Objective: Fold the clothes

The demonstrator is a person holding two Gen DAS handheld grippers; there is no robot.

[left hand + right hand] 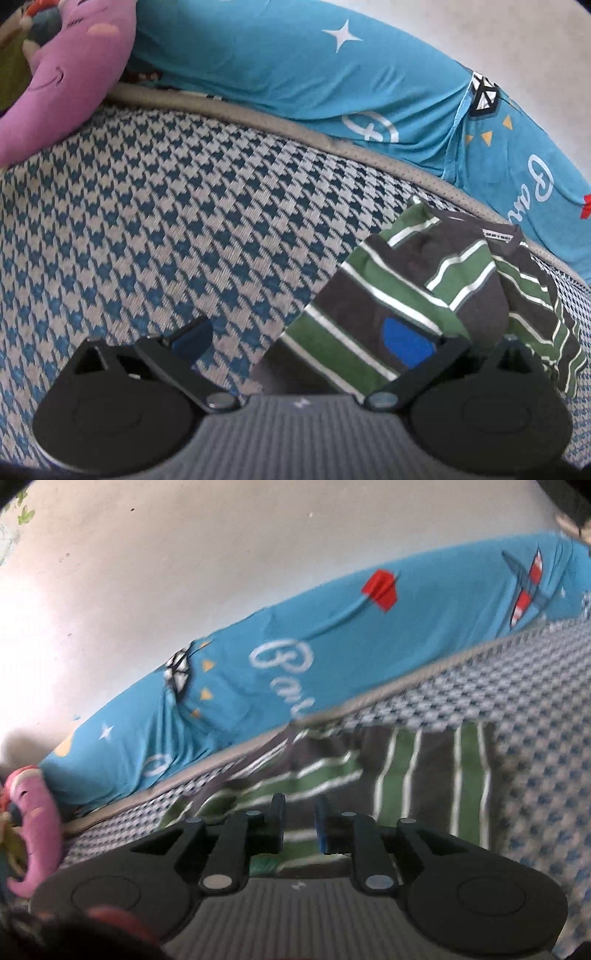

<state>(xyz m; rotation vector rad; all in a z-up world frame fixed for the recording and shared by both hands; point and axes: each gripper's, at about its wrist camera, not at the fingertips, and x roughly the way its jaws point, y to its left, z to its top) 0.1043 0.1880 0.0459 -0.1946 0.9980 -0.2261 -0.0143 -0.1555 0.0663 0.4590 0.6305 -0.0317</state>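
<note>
Partly, striped shirt (pixel 424 295) underlies spread left tongs (pixel 301 341).

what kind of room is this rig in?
Likely a bedroom, on a bed: a houndstooth mattress cover, a long blue printed pillow along a white wall, and a pink plush toy.

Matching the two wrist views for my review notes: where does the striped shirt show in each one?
Left wrist: striped shirt at lower right, on the houndstooth mattress, reaching under the left tool's right finger.
Right wrist: striped shirt at lower centre, blurred, just beyond the right tool.
Shared landmark: the blue printed sheet along the far edge.
</note>
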